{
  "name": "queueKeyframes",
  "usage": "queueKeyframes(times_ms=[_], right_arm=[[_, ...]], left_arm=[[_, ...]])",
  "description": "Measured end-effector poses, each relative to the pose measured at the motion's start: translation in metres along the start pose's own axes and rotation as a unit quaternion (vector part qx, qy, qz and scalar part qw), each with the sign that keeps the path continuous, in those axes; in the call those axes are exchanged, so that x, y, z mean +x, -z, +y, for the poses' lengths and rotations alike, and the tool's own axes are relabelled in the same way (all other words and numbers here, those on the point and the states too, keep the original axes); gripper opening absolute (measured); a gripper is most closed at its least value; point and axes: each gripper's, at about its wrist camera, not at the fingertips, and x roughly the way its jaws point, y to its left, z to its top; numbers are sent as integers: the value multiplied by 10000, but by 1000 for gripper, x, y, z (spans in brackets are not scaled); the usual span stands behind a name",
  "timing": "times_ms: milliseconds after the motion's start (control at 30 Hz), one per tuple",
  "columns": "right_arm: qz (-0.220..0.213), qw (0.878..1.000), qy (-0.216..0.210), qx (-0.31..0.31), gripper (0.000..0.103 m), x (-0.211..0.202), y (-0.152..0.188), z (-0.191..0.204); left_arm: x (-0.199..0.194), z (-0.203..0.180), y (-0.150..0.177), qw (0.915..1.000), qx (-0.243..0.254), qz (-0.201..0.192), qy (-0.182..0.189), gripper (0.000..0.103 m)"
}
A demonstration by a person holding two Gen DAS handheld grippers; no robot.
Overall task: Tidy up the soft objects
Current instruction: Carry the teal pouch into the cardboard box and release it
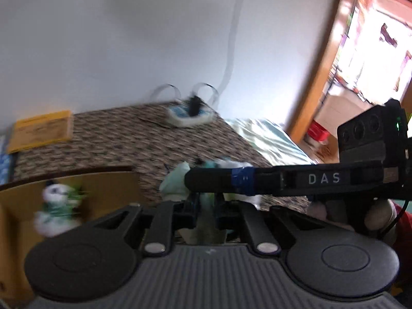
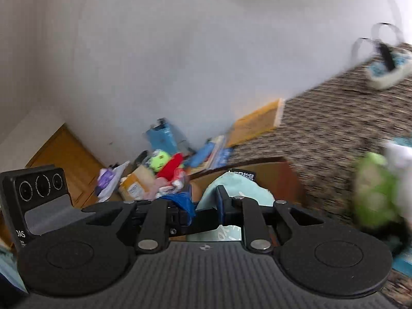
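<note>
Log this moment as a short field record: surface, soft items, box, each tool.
surface: patterned brown bedspread
left tool: closed on a pale green soft item
right tool: pale blue soft item between its fingers; grip unclear
box: cardboard box beside the bed, white-and-green plush by its wall
other soft items: green plush on the bedspread; white-and-blue slipper near the wall
image quality: motion-blurred
</note>
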Motion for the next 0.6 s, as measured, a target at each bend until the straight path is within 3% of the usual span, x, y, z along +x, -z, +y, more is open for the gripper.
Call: queueKeyframes(times_ms=[167, 267, 600], right_arm=[[201, 9987, -404, -248, 0, 63, 0, 35], [425, 9971, -545, -320, 0, 103, 7, 49], [1041, 9930, -243, -503, 0, 223, 37, 72]], left_arm=[[-39, 53, 4, 9982, -192, -248, -506, 6], [-53, 83, 14, 9958, -259, -170, -861, 6], [-50, 183, 46, 9834, -704, 287, -1647, 6]])
